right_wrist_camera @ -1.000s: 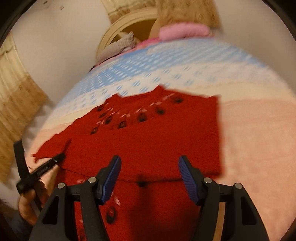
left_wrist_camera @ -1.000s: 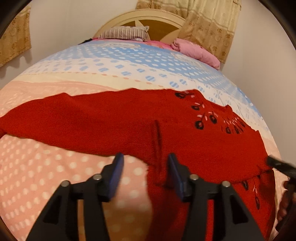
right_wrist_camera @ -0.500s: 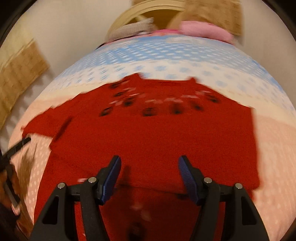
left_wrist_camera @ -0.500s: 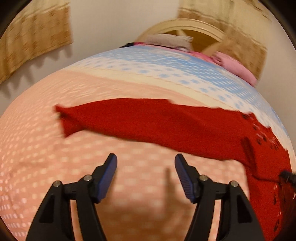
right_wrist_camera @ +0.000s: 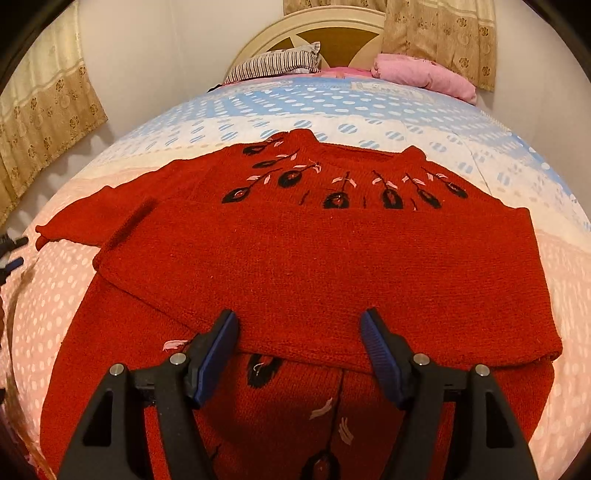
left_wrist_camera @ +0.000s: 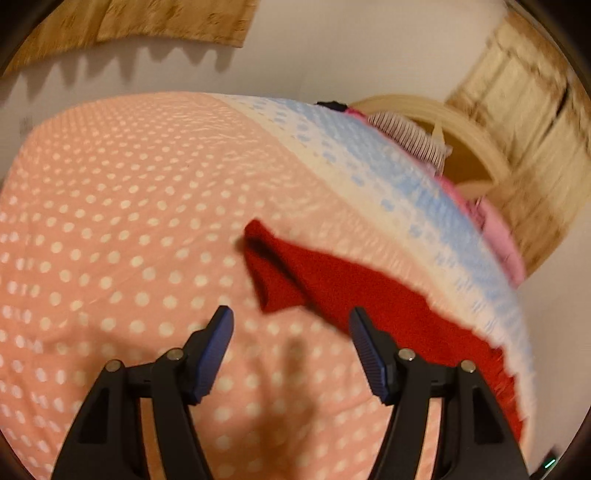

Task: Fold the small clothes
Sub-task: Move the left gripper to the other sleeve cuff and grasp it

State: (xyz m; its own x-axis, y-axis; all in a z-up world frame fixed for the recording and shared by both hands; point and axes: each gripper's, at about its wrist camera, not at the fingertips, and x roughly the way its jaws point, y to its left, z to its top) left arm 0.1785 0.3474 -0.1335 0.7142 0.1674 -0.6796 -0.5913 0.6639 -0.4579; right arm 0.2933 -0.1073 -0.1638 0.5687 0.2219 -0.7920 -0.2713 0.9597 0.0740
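A red knit sweater (right_wrist_camera: 314, 251) with black and pink flower embroidery lies flat on the bed, its right sleeve folded across the chest. Its left sleeve (left_wrist_camera: 332, 284) stretches out to the side, the cuff end (left_wrist_camera: 266, 254) lying on the pink dotted cover. My left gripper (left_wrist_camera: 291, 325) is open and empty, hovering just short of that cuff. My right gripper (right_wrist_camera: 299, 328) is open and empty over the sweater's lower body, near the folded sleeve's edge. The left gripper's tip (right_wrist_camera: 11, 254) shows at the far left of the right wrist view.
The bed cover (left_wrist_camera: 110, 240) is pink with white dots, turning white and blue toward the headboard (right_wrist_camera: 325, 33). A striped pillow (right_wrist_camera: 277, 62) and a pink pillow (right_wrist_camera: 421, 74) lie at the head. Walls and curtains (right_wrist_camera: 40, 110) stand close on both sides.
My left gripper has swung left along the outstretched sleeve from the sweater's body to the cuff. My right gripper has shifted to face the sweater squarely. Both stayed open.
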